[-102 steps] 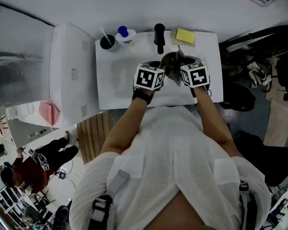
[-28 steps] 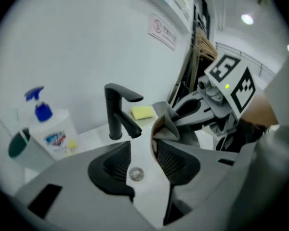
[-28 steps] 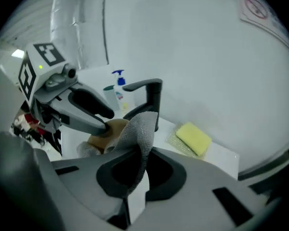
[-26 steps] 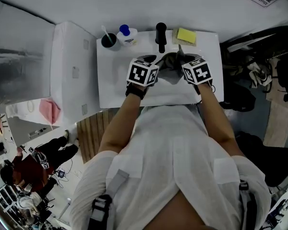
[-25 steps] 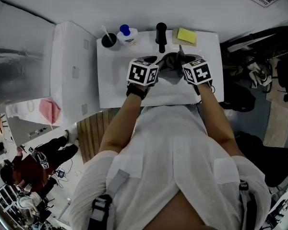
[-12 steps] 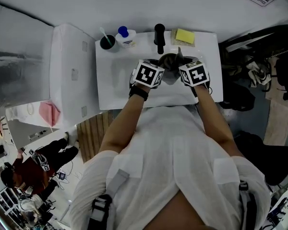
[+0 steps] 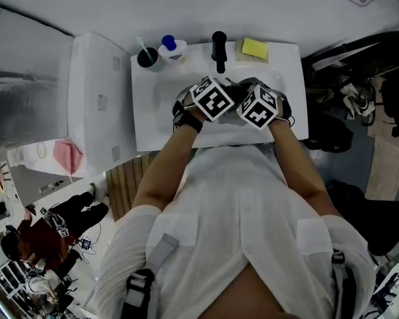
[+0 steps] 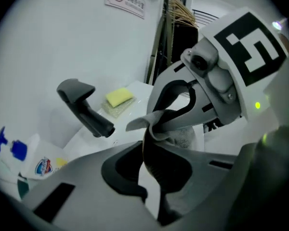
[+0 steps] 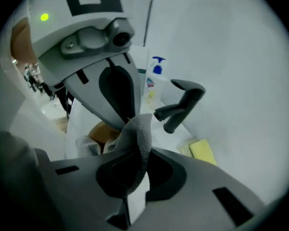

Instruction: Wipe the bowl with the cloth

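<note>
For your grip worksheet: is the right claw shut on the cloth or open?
Shut: the right claw pinches a grey fold of the cloth.

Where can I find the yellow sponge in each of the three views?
Head view: the yellow sponge is near the top, just right of the black tap.
Left gripper view: left of centre, right of the tap.
Right gripper view: lower right, below the tap.
Shared landmark: the black tap.

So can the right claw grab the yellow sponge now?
Probably not yet: the right claw is shut on the grey cloth, and the yellow sponge lies apart near the wall.
</note>
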Demonstrator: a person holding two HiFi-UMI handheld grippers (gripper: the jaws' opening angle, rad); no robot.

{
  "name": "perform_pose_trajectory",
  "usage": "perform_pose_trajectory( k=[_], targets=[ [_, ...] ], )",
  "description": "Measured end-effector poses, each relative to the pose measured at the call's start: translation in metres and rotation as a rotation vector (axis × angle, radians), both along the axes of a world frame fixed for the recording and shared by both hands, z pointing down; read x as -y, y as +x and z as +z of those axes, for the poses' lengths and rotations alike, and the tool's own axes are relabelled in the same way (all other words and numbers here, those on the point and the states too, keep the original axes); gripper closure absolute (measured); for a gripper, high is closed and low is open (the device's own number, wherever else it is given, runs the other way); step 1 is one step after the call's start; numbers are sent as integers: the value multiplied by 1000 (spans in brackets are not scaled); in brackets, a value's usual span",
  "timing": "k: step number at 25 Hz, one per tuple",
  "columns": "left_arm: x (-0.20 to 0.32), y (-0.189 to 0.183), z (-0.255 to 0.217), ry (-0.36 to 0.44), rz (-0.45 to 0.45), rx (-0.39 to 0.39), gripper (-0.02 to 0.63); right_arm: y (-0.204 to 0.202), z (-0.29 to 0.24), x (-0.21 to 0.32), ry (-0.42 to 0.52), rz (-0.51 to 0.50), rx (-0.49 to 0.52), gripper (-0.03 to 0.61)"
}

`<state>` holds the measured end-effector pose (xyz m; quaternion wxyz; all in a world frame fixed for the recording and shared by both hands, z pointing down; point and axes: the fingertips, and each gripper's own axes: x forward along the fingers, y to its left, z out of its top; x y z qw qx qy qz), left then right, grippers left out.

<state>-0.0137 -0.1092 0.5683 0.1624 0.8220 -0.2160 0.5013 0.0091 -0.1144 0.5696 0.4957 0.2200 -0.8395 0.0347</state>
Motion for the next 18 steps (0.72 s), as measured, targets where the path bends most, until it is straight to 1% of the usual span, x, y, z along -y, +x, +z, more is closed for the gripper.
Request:
perform_pose_trajectory(
  k=[3,4,5,6,9,11,15,17,18],
  targets=[
    [-8,7,1,-6,109,22,595,-14,1,-14,32,-194,-54,543],
    [-11,9,1,-8,130,28,595,-17,2,-17,37,-233,-65,543],
    [-12,10,2,-9,137,31,595,-18,3,-18,36,-248,-67,543],
    [-11,10,3,-11,128,30,595,-19,3,-18,29,-238,-58,543],
    [-6,6,3,-17,41,8,595,-15,2,-10,-1,-127,15,541],
    [0,0,3,-17,-47,-27,595,-8,-1,-2,-18,-27,70,541],
    [19,-8,-7,15,-272,-176,595,9,-8,18,-45,222,226,541],
    [26,-10,-13,32,-365,-243,595,16,-9,26,-56,340,307,541],
    [28,-10,-13,31,-409,-273,595,19,-8,28,-76,398,351,541]
  ],
)
